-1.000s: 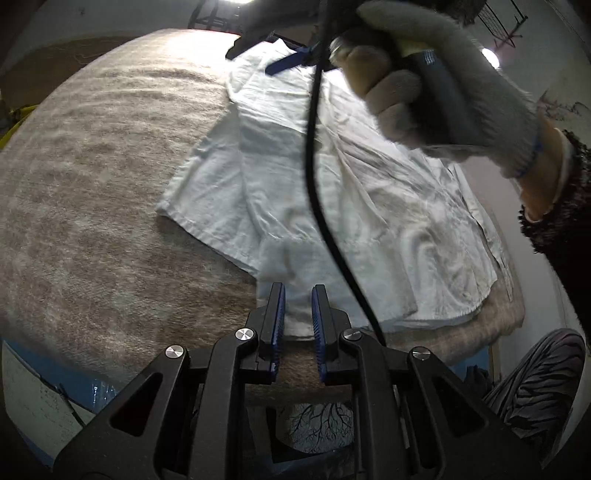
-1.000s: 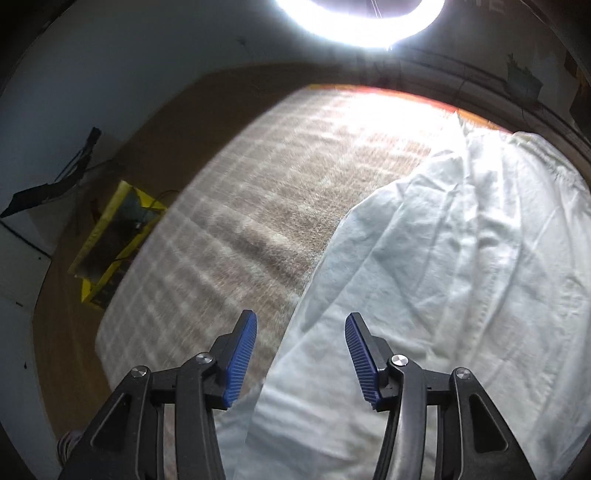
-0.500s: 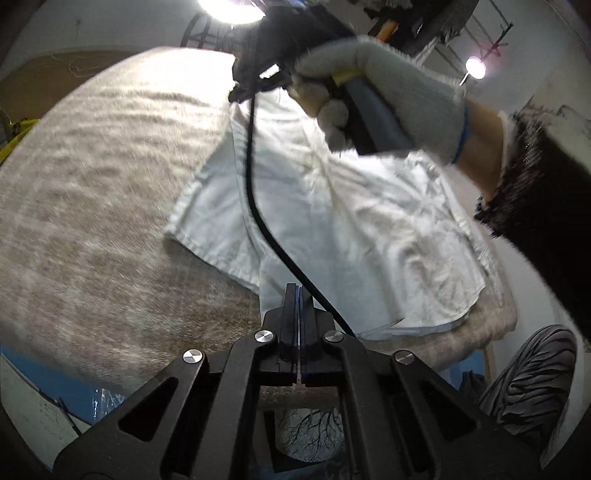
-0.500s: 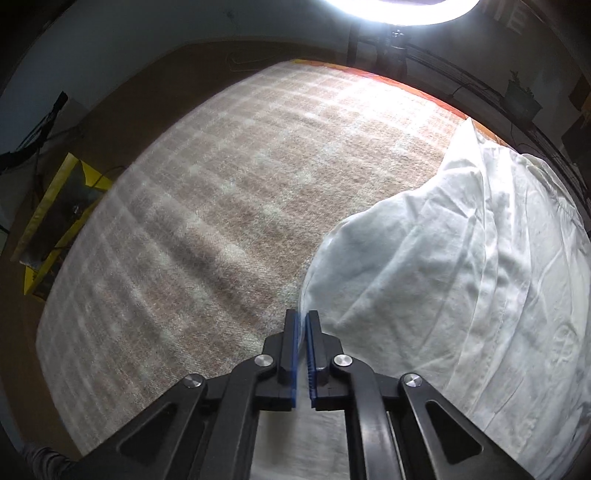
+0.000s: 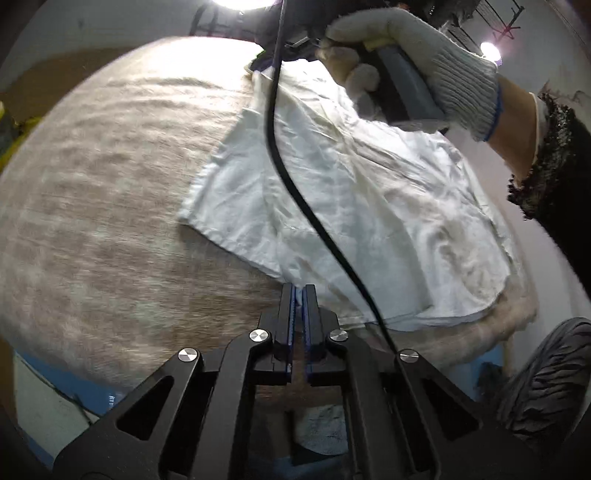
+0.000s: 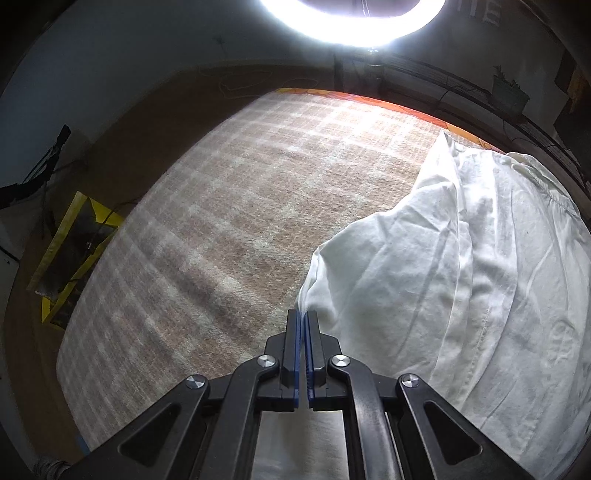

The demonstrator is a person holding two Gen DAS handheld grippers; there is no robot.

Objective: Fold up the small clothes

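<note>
Both tongs, left (image 5: pixel 298 291) and right (image 6: pixel 303 317), since clamped white shirt (image 5: pixel 369 192) edges; far corner hidden behind glove (image 5: pixel 413 62)

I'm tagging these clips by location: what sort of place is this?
Probably a makeshift indoor recording spot, not a lived-in room: a white garment lies on a checked blanket spread over a table, a ring light glares overhead, and cables trail along the far wall.

The gloved hand (image 5: pixel 406 70) covers the right tool's body and the far corner of the white garment (image 5: pixel 369 192). The plaid blanket (image 5: pixel 92 221) smears with blur. In the right wrist view, the picture's edge cuts the garment off.
</note>
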